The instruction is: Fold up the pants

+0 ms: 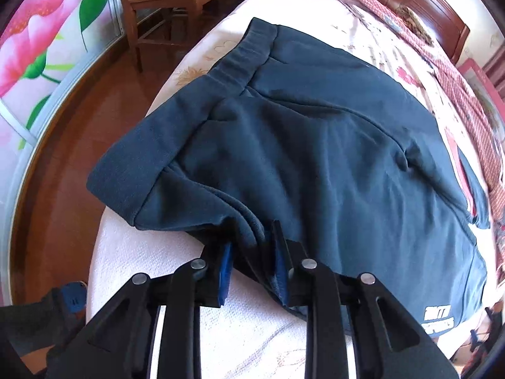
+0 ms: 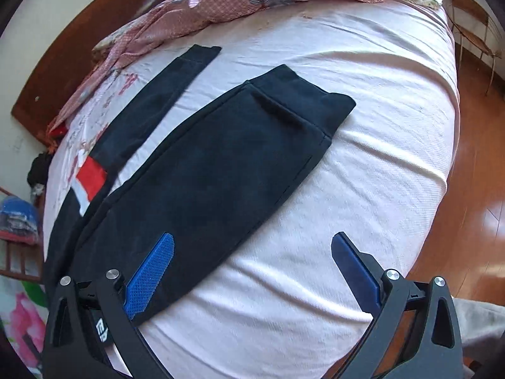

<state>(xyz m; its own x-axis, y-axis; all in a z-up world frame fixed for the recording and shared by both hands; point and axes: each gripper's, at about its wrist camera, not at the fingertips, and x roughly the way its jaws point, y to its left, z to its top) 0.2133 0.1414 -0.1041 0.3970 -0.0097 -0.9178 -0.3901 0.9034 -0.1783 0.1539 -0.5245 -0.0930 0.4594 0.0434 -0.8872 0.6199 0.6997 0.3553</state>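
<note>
I see the dark navy pants (image 1: 315,145) spread on the bed's pale sheet (image 2: 363,189), their elastic waistband (image 1: 243,53) toward the bed's edge in the left wrist view. White lettering (image 1: 438,320) is printed near one hem, too small and skewed for me to read. In the right wrist view a red and white patch (image 2: 90,180) shows on the far leg, and the two leg cuffs lie apart with bare sheet between them. My left tool (image 1: 252,252) is pressed together on a bunched fold of the pants at their near edge, blue pads squeezing the cloth. My right tool (image 2: 252,252) is spread wide, its left finger over the nearer leg, its right finger over bare sheet. Open sheet runs to the right of the pants as far as the mattress edge, with wood floor (image 2: 473,173) beyond. A pink checked blanket (image 2: 195,12) is heaped near the wooden headboard (image 1: 435,3). A wooden chair (image 1: 164,6) stands beside the bed.
</note>
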